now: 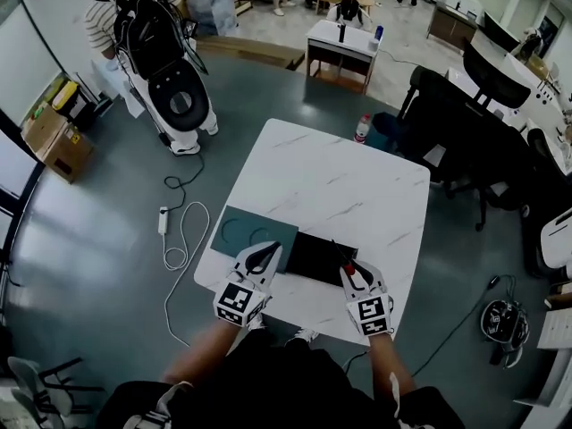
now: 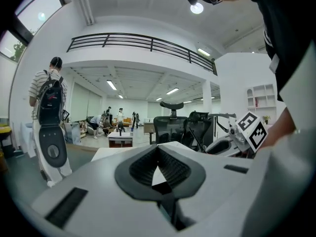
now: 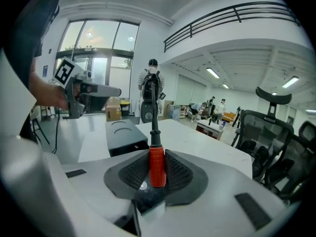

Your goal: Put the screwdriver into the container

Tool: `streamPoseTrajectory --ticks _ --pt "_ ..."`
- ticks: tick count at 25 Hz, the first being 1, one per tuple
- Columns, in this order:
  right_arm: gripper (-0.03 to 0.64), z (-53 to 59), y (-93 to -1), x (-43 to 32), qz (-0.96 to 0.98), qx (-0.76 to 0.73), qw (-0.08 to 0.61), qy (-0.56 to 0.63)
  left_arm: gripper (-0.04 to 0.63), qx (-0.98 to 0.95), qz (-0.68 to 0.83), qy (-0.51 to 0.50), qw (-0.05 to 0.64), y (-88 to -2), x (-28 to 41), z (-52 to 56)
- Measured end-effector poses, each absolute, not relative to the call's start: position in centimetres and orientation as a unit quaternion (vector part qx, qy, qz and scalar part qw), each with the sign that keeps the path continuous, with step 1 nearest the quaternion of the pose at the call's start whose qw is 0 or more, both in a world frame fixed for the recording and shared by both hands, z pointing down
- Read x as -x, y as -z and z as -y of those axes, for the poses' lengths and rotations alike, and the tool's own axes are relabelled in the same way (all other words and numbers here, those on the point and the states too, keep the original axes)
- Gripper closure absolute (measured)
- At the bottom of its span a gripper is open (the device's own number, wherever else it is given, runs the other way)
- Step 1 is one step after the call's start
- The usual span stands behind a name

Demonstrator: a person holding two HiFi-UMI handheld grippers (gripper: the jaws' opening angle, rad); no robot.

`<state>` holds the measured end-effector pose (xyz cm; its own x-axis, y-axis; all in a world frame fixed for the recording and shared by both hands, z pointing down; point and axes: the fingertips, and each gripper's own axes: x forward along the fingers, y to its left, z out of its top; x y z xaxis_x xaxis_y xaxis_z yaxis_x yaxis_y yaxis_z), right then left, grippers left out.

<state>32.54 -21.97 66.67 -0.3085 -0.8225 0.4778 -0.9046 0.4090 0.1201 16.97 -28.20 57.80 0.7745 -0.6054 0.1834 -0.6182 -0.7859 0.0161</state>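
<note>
Head view: a white marbled desk [image 1: 331, 177] carries a flat black container [image 1: 313, 256] near its front edge, with a grey-green panel [image 1: 250, 231] touching its left side. The left hand-held gripper [image 1: 265, 250] hovers over that panel.

Left gripper view: its pads meet at the tips, with nothing between them.

Right gripper view: the right hand-held gripper [image 3: 158, 154] is clamped on the red handle of the screwdriver [image 3: 157, 169], shaft pointing upward and away. The screwdriver appears to be above the container's right end, not inside it.
</note>
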Motion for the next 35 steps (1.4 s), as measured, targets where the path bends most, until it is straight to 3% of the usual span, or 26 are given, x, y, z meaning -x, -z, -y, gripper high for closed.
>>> streamPoseTrajectory --ticks 15,28,35 --pt "0.508 22.6 -76.4 -31.2 0.764 -0.393 0.5 -0.105 0.589 -0.931 0.349 -0.077 0.073 -59.3 -13.4 27.6" --pt "0.508 23.0 -82.2 -30.8 0.699 -0.301 0.636 -0.125 0.589 -0.925 0.365 -0.072 0.083 -59.7 -10.2 26.8" --pt "0.505 23.4 -82.9 -30.6 0.688 -0.284 0.65 -0.152 0.589 -0.915 0.392 -0.061 0.078 -59.7 -8.0 27.3"
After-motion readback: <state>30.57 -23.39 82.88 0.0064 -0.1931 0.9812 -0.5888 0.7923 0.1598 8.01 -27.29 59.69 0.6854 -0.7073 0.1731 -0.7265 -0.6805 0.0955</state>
